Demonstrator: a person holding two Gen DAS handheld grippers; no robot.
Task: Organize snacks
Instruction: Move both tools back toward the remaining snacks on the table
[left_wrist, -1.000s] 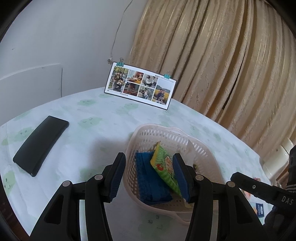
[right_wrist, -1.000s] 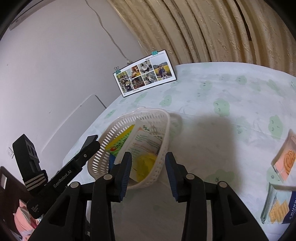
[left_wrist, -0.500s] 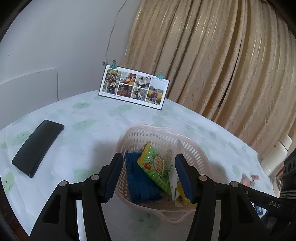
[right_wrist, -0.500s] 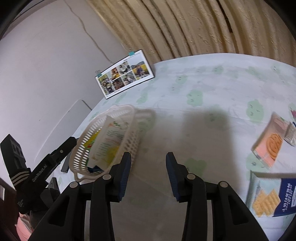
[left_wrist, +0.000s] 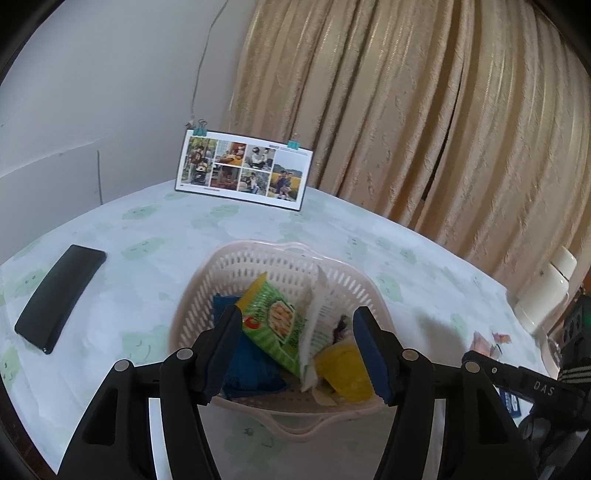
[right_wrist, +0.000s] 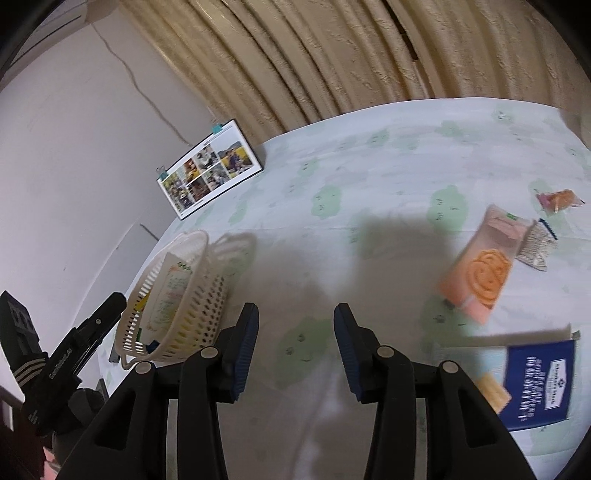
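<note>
Left wrist view: the left hand-held gripper (left_wrist: 297, 349) hovers over the near rim of the basket (left_wrist: 258, 258), fingers spread wide and empty. The basket now sits lower and nearer than a second ago. It holds four snacks: a blue packet (left_wrist: 247, 365), a green packet (left_wrist: 275, 325), a white packet (left_wrist: 319, 325) and a yellow one (left_wrist: 345, 369).

Right wrist view: the right hand-held gripper (right_wrist: 295, 352), parted and empty, has swung away from the basket (right_wrist: 177, 295) toward the loose snacks on the table (right_wrist: 369, 177) (likely fetching the next): an orange packet (right_wrist: 480, 273), a blue cracker box (right_wrist: 535, 384) and two small wrappers, well to the basket's right.
</note>
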